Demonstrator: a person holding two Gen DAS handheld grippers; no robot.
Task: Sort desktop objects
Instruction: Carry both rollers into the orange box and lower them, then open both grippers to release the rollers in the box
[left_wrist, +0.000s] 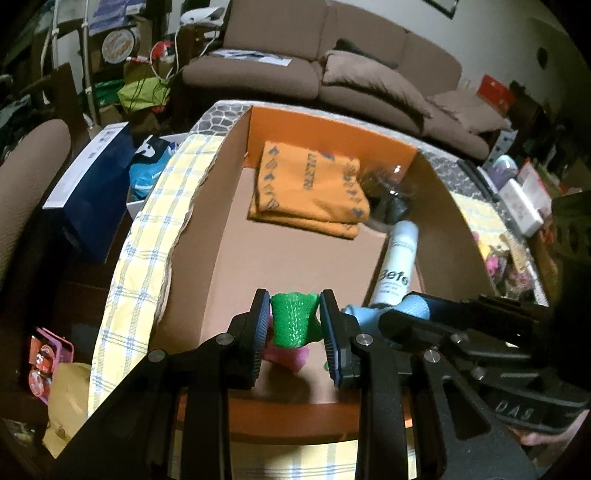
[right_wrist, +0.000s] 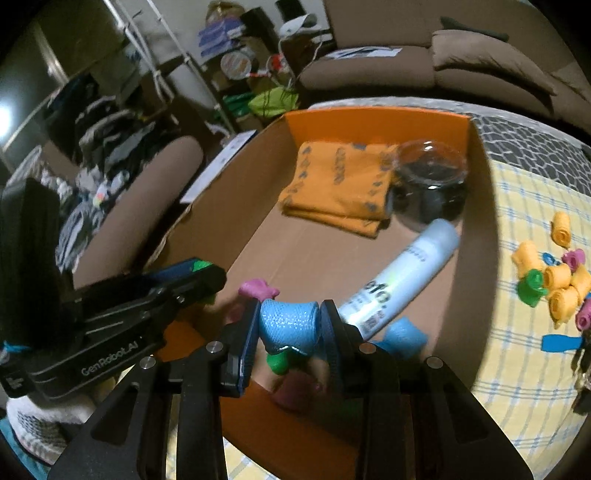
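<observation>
My left gripper (left_wrist: 295, 325) is shut on a green knobbly plastic piece (left_wrist: 294, 319) and holds it over the near end of an open cardboard box (left_wrist: 236, 155). My right gripper (right_wrist: 289, 328) is shut on a light blue piece (right_wrist: 288, 323) of the same kind, also over the box's near end. Pink (right_wrist: 258, 290), green (right_wrist: 277, 363) and blue (right_wrist: 404, 336) pieces lie on the box floor below. The box also holds a folded orange cloth (left_wrist: 310, 188), a clear domed container (right_wrist: 430, 177) and a white spray can (right_wrist: 402, 277).
Several orange, pink and green pieces (right_wrist: 554, 288) lie on the yellow checked tablecloth (right_wrist: 517, 206) to the right of the box. A brown sofa (left_wrist: 332, 66) stands behind the table. A chair (right_wrist: 147, 192) and clutter are at the left.
</observation>
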